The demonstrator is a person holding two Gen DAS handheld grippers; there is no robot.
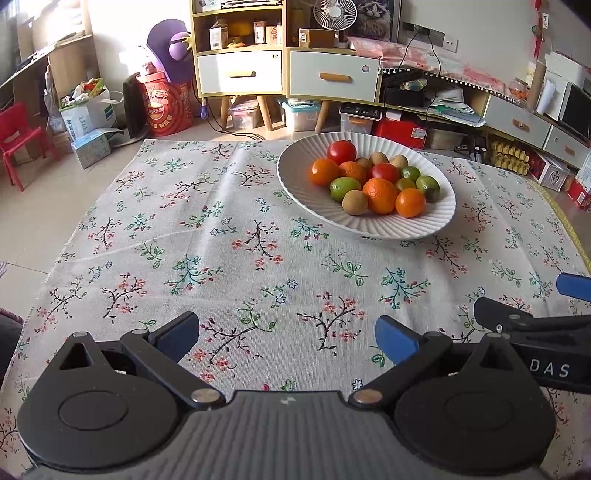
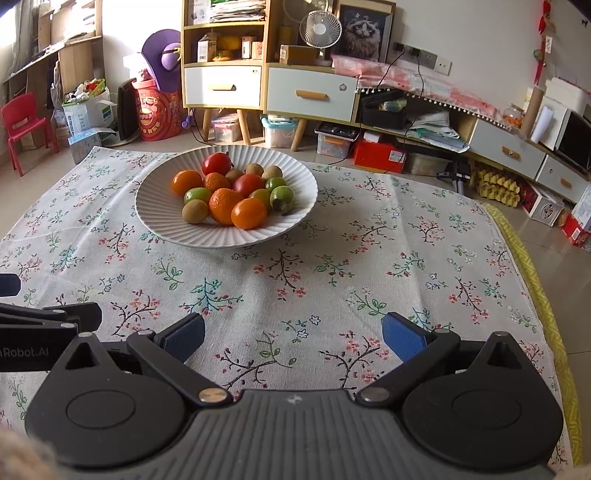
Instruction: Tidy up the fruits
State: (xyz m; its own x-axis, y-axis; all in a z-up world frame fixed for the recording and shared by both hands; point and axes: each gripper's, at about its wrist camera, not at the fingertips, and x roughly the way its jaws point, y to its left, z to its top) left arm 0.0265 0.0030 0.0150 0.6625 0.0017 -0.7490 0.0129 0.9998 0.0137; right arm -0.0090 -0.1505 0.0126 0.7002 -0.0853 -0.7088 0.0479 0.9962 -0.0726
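Observation:
A white ribbed plate (image 1: 436,221) (image 2: 155,218) sits on the floral tablecloth (image 1: 221,240) (image 2: 369,258). It holds several fruits in a heap: oranges (image 1: 380,195) (image 2: 249,213), red tomatoes (image 1: 341,151) (image 2: 217,163), green limes (image 1: 344,188) (image 2: 282,199) and brown kiwis (image 1: 354,202) (image 2: 194,211). My left gripper (image 1: 286,338) is open and empty, low over the cloth, well short of the plate. My right gripper (image 2: 293,338) is open and empty, also short of the plate. Each gripper shows at the other view's edge, the right gripper (image 1: 535,314) and the left gripper (image 2: 48,321).
Beyond the table's far edge stand white-drawered wooden cabinets (image 1: 240,72) (image 2: 310,96), a small fan (image 2: 319,29), storage boxes on the floor (image 1: 299,114), a red drum (image 1: 166,103) and a red child's chair (image 1: 18,140). A yellow mat edge (image 2: 546,314) runs along the cloth's right side.

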